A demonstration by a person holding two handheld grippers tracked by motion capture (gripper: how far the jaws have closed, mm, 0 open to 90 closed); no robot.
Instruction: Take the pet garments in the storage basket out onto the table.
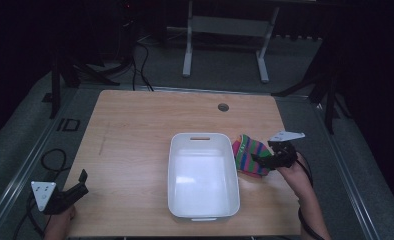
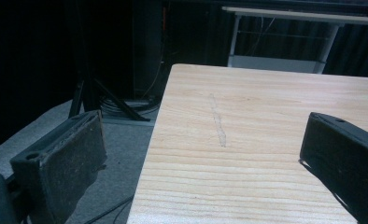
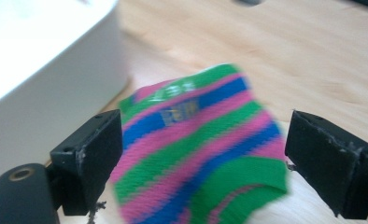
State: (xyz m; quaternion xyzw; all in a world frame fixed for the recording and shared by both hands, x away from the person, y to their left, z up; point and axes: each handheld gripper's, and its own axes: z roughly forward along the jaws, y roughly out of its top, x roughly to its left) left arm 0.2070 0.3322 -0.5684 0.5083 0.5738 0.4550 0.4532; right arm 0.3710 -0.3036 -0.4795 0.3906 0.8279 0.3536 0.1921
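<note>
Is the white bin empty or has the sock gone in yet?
Empty. The white bin shows a bare floor; the striped sock lies outside on the table by its right wall, between the open right tongs.

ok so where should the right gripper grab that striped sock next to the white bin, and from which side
Grip the sock across its bunched, raised middle, coming in from the right side of the table, away from the bin. It lies crumpled against the bin's right wall, so that side is blocked. The right gripper already has its jaws open on either side of the folded fabric, so closing there should probably pinch several layers.
</note>
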